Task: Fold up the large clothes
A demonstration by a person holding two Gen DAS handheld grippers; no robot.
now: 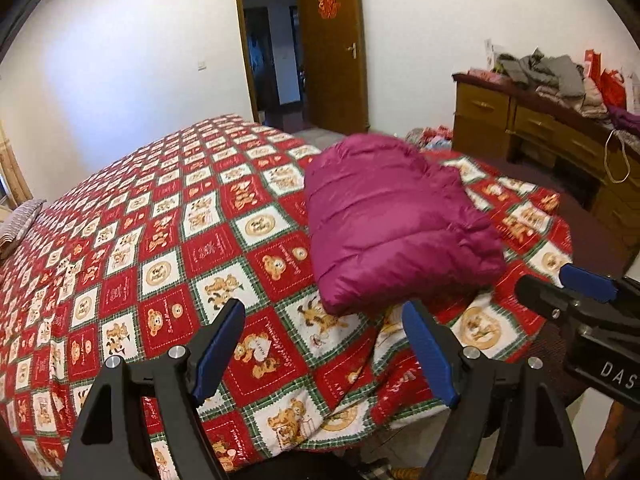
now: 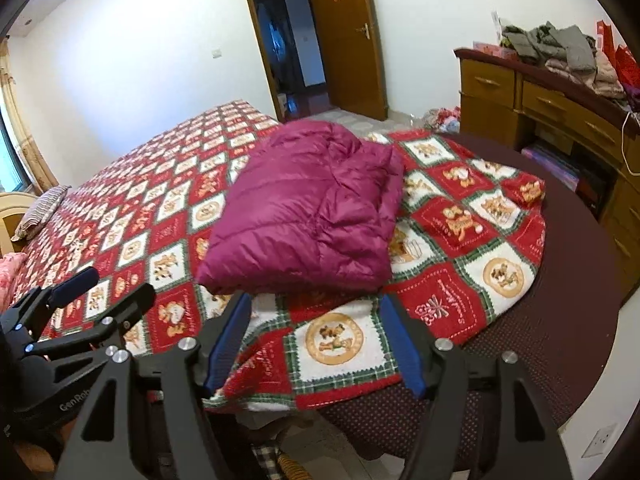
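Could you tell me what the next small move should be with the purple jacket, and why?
Probably set it aside: the purple jacket already lies folded in a compact bundle on the bedspread, and both the left gripper and right gripper are open, empty and clear of it.

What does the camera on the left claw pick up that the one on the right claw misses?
Only the left view: little beyond the right claw poking in at the side, open and empty.

Only the right view: the white wall socket low down, a pink cushion at the far left edge, and the left claw, also open.

Both: the folded magenta puffer jacket lying on the red-and-white teddy-bear patterned bedspread, the open brown wooden door, and the wooden dresser piled with clothes.
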